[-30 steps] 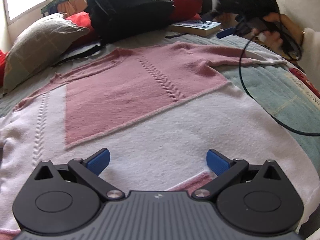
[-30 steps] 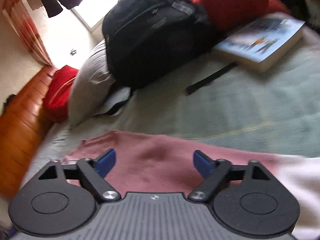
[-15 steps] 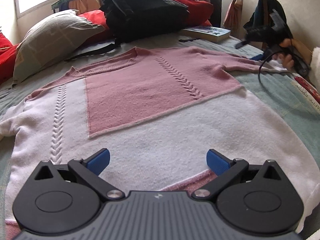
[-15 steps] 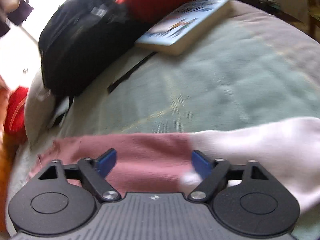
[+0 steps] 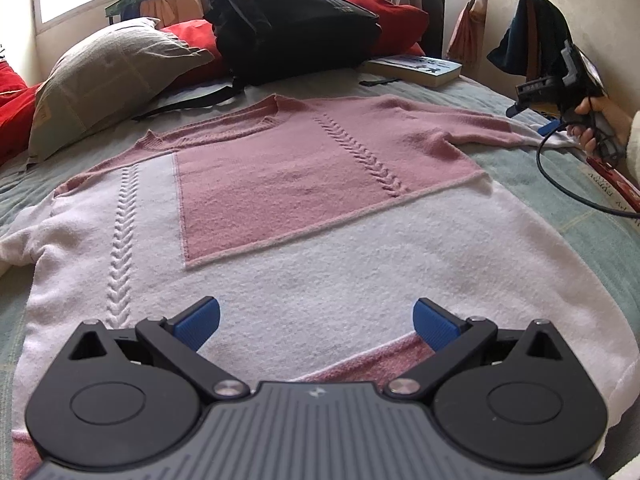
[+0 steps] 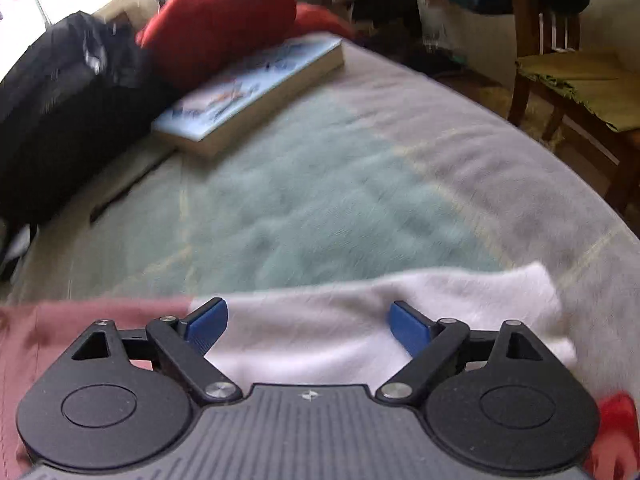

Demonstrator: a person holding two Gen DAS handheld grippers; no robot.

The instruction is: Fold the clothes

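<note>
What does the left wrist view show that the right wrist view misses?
Only left wrist: the sweater's whole front, the grey pillow, and the right hand-held gripper seen from outside.
Only right wrist: the white sleeve end close up, its jaws opening over it, and a wooden chair.
Both: black backpack, book, bedspread.

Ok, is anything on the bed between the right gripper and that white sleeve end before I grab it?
Nothing visible. The right gripper hangs right over the white sleeve end, its jaws opening with only knit between them. The book and backpack lie farther up the bed, well apart from the sleeve.
</note>
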